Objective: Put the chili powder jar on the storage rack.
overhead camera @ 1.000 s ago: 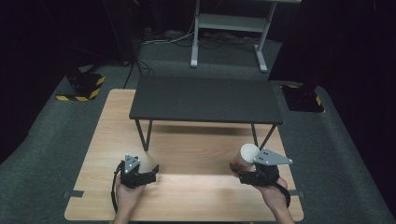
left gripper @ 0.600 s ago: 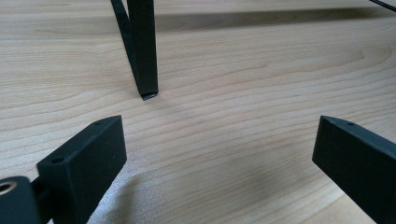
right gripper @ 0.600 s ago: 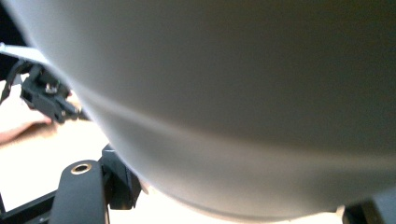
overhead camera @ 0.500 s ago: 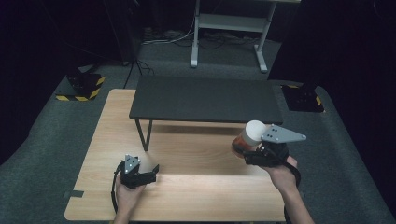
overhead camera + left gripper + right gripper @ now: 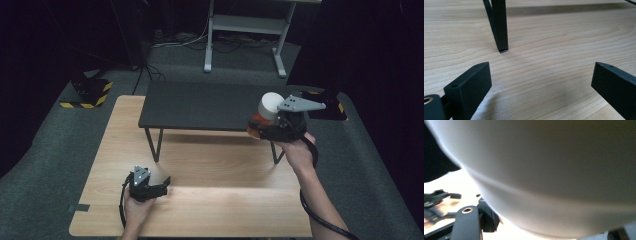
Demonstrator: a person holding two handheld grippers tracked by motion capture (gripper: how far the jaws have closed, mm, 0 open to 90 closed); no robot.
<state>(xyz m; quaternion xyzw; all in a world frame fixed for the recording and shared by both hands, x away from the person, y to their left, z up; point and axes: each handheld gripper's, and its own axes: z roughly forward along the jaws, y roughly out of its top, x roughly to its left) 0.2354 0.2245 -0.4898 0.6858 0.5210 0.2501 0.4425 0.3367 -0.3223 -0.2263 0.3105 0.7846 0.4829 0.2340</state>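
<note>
A white cup (image 5: 270, 104) with an orange part beneath it is held in the air by my right gripper (image 5: 260, 122), which is shut on it. It hangs at the front right edge of the black low shelf (image 5: 200, 105), just above the top. In the right gripper view the cup's white wall (image 5: 549, 170) is very close and hides the jaws' tips. My left gripper (image 5: 164, 183) rests on the wooden table (image 5: 210, 205) near its front left. Its jaws stand wide open with nothing between them (image 5: 539, 82), facing a shelf leg (image 5: 499, 25).
The black shelf stands on thin legs across the far half of the table, with open room beneath it. Grey carpet surrounds the table. Black blocks with yellow stripes (image 5: 90, 92) and a grey metal stand (image 5: 245, 25) lie beyond the far edge.
My right gripper has risen from the table with the white cup and moved forward to the shelf's front right edge. The left gripper has stayed on the table.
</note>
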